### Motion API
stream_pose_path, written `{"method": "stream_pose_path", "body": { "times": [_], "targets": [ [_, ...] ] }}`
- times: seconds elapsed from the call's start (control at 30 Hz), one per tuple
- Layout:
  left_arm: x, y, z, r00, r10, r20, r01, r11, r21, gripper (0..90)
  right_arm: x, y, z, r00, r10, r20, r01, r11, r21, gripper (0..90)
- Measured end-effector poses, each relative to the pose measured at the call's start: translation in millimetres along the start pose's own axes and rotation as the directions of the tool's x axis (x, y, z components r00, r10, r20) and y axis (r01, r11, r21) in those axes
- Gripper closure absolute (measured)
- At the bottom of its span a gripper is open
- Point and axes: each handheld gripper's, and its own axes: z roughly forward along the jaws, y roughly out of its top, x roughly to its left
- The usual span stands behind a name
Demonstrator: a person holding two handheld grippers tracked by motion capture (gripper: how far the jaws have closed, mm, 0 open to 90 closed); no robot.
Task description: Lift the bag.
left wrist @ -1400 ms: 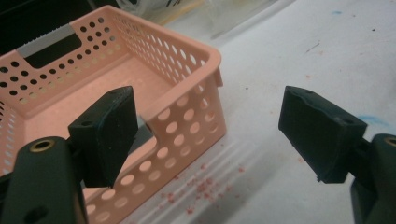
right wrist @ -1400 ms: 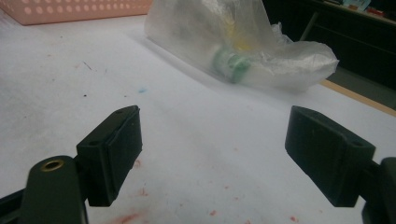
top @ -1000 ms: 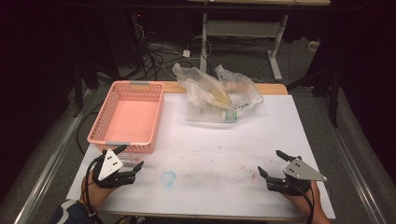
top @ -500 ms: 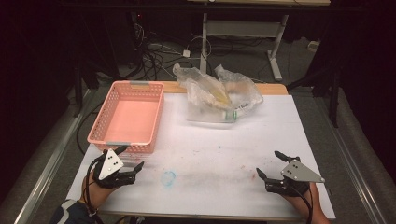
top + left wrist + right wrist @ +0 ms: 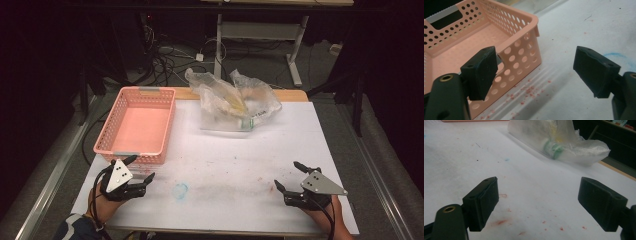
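My left tongs [image 5: 140,169] sit spread, basket [image 5: 136,125] just ahead; right tongs [image 5: 291,176] spread too, bag [image 5: 235,102] far ahead on the counter [image 5: 225,170].

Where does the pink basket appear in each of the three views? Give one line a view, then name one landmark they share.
High view: pink basket upper left on the table.
Left gripper view: it covers the upper left, behind the left jaw.
Right gripper view: no clear sight of it.
Shared landmark: the white table top with red specks.
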Motion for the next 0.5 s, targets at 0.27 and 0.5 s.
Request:
{"method": "stream_pose_path", "body": {
  "times": [0.27, 0.5],
  "targets": [
    [0.0, 2.3, 2.4, 0.9999, 0.01, 0.002, -0.01, 0.9999, 0.0, 19.5, -0.6, -0.2, 1.6, 1.0, -0.01, 0.001, 0.01, 1.0, 0.004, 17.5],
    [1.3, 3.4, 4.2, 0.9998, 0.013, 0.012, -0.013, 0.9999, -0.005, 19.5, -2.2, -0.4, 4.1, 0.9999, 0.002, 0.012, -0.002, 1.0, 0.015, 17.3]
  ]
}}
